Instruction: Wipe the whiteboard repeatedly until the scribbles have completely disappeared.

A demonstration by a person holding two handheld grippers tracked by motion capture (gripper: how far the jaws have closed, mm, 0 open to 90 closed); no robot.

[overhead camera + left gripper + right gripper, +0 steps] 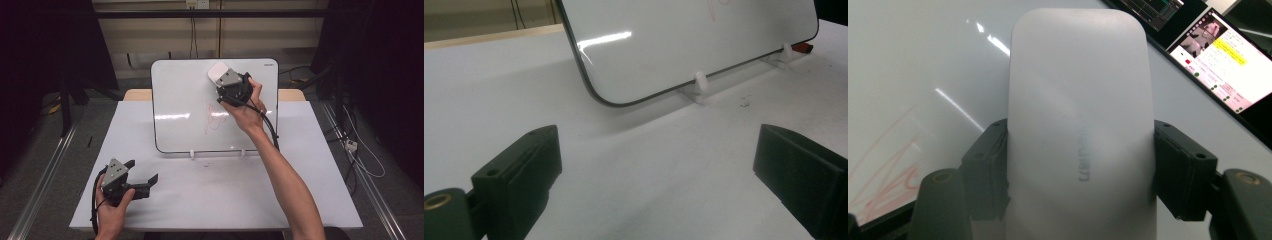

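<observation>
Up at the top of the whiteboard (190,107), a white eraser (217,71) sits flat against the writing surface, pinched between the two jaws of the right gripper (227,82). In the right gripper view the eraser (1080,125) stands lengthwise between the black jaws, one pressed to each long side, with most of its body reaching past their tips. Just below and left of it a red scribble (215,117) marks the board's middle. The right hand (245,107) holds that gripper over the board's upper right part. The board leans back on two small white clips (700,82) at the far middle of the table (300,190). Near the table's near left corner the left hand (112,207) holds the left gripper (142,172), jaws spread wide with nothing between them, pointing toward the board's lower edge.
</observation>
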